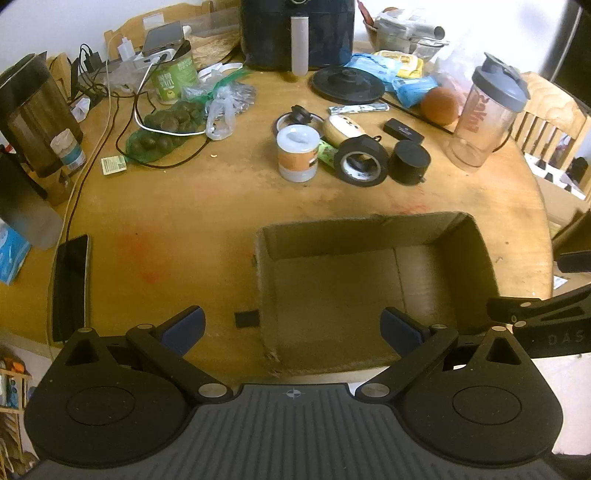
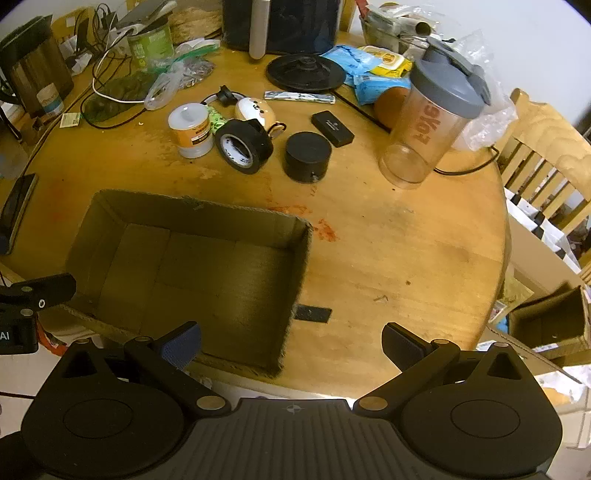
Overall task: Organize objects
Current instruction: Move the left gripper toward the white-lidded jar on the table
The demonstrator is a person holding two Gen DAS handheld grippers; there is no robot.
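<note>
An empty cardboard box [image 1: 461, 229] [image 2: 110, 201] sits near the front edge of a round wooden table [image 1: 184, 206] [image 2: 388, 240]. Beyond it lie a white-lidded jar [image 1: 297, 153] [image 2: 191, 129], a roll of black tape [image 1: 362, 160] [image 2: 243, 146], a black puck-shaped cylinder [image 1: 409, 161] [image 2: 307, 155], a small black case [image 1: 403, 129] [image 2: 332, 128] and a cream egg-shaped toy [image 1: 343, 127] [image 2: 255, 110]. My left gripper [image 1: 293, 328] hovers open over the box's near-left corner, holding nothing. My right gripper [image 2: 291, 343] hangs open over the box's near-right corner, also holding nothing.
A clear shaker bottle [image 1: 484, 118] [image 2: 428, 125], an orange [image 1: 439, 105], a black round base [image 1: 347, 83] [image 2: 306, 72], blue packets and an air fryer [image 1: 295, 33] crowd the back. A net of avocados [image 1: 162, 133], cables, a kettle [image 1: 33, 110] and a phone [image 1: 70, 286] lie left. Chairs stand right.
</note>
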